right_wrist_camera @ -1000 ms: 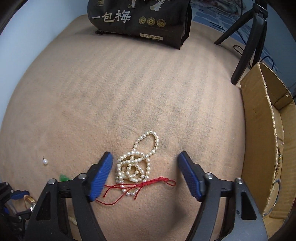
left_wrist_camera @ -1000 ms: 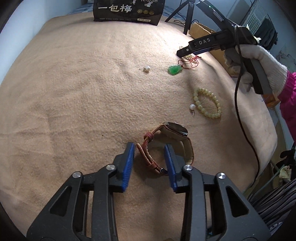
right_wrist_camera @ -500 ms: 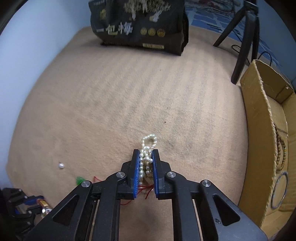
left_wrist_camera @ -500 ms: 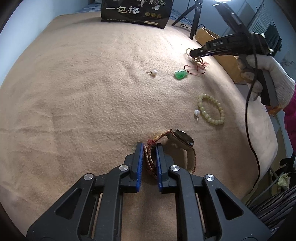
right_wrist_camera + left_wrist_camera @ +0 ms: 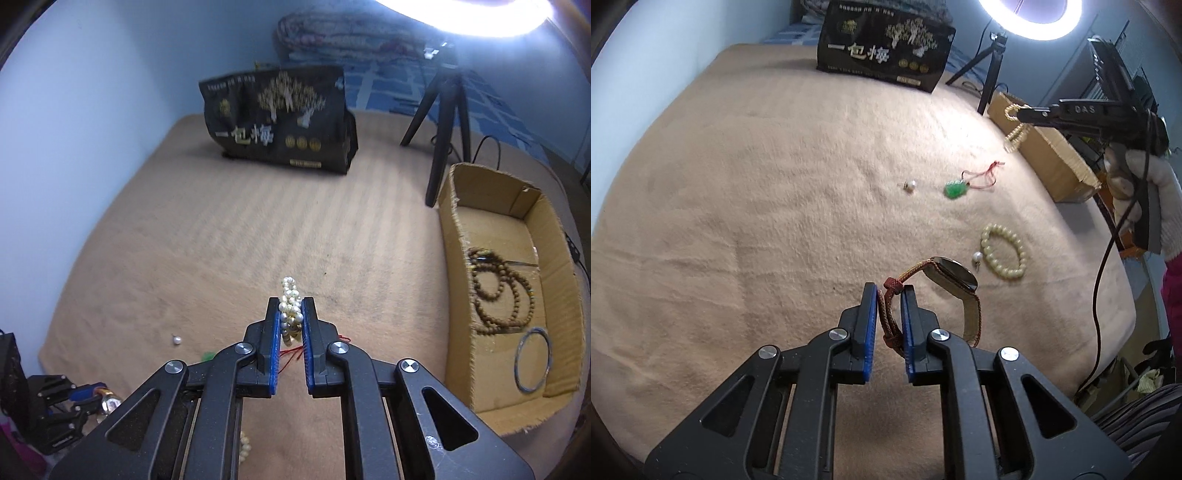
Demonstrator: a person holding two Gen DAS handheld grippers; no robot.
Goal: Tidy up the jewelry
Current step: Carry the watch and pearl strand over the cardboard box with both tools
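- Left wrist view: left gripper (image 5: 889,295) fingers clamped on the woven red-brown strap of the dark-faced wristwatch (image 5: 951,277), lifted off the tan blanket (image 5: 775,206); watch head hangs to the right of the fingers. Open brown cardboard box (image 5: 1049,155) lies far right, well apart.
- Right wrist view: right gripper (image 5: 290,314) fingers pinched on the white pearl-bead strand (image 5: 290,301), raised; box (image 5: 456,280) just to the right, so right hand is much nearer it.
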